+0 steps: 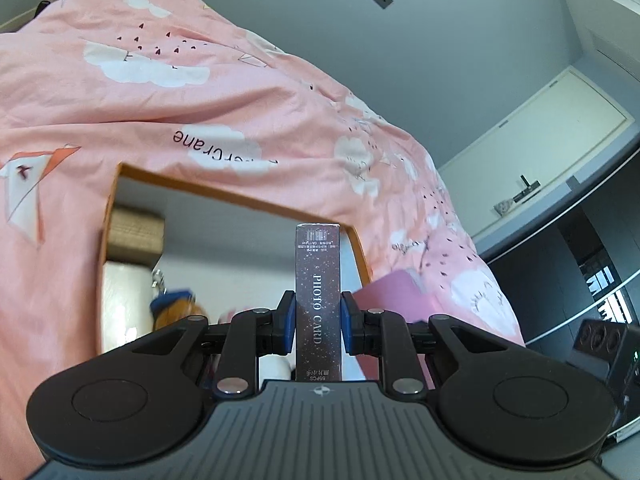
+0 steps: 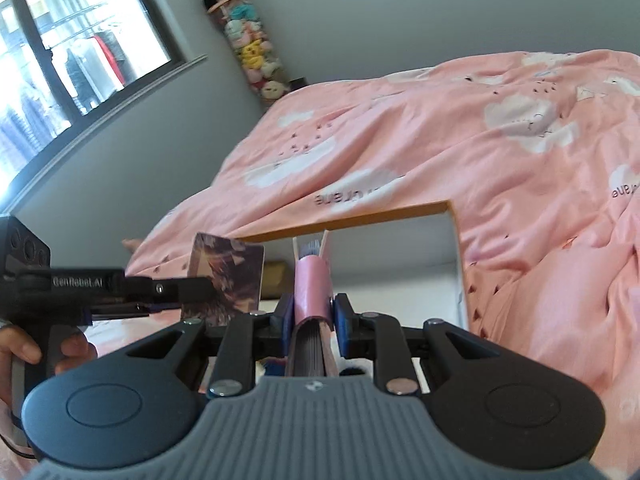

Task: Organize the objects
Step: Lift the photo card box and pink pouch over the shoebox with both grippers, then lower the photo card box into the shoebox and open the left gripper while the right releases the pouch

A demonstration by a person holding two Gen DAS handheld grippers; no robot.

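Photo card box (image 1: 318, 300) stands on end, pinched by its narrow sides in the left gripper (image 1: 318, 322), lifted over the orange-rimmed storage box (image 1: 236, 196) on the pink duvet (image 1: 200, 92), probably so it drops in slim-edge first. One pink book (image 2: 313, 292) sits clamped spine-up in the right gripper (image 2: 313, 314), apparently for the same reason. Count: one card box, one book, one storage box, two grippers, both closed on loads.

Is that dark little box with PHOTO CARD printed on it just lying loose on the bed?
No, the photo card box is clamped between the two fingers of the left gripper, held above the pink bedding.
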